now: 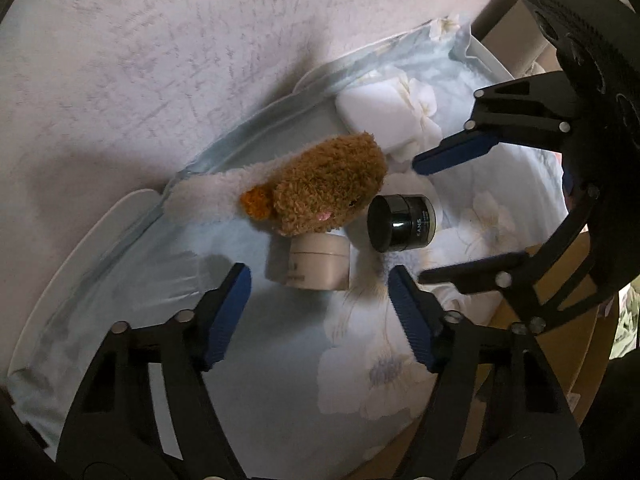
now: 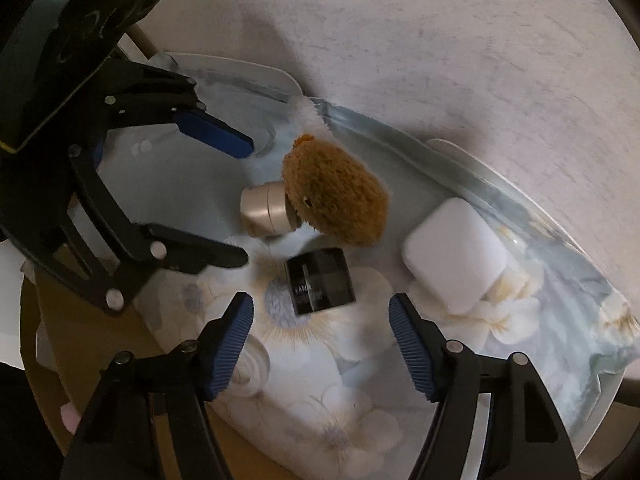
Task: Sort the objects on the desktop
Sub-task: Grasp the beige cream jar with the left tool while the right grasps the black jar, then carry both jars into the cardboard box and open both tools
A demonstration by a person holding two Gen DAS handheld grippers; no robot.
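Two tools, left tool (image 1: 318, 312) and right tool (image 2: 320, 332), gape empty over a glossy black jar (image 2: 320, 282) lying on its side, lid toward the plush (image 1: 320, 184)

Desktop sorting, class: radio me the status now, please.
Left gripper open, empty, short of cream jar. Right gripper open, empty, facing black jar. Plush toy lies on the cream jar; white case apart.

The left gripper (image 1: 318, 312) hangs spread, bare floral cloth (image 1: 280, 360) below it. At 12 o'clock the cream jar (image 1: 308, 262) blocks the way, with the brown plush (image 1: 320, 184) touching it behind. At 1 o'clock lies the black jar (image 1: 400, 222), a narrow gap between the 2 jars. The white case (image 1: 380, 116) sits beyond, near the wall (image 1: 160, 60).
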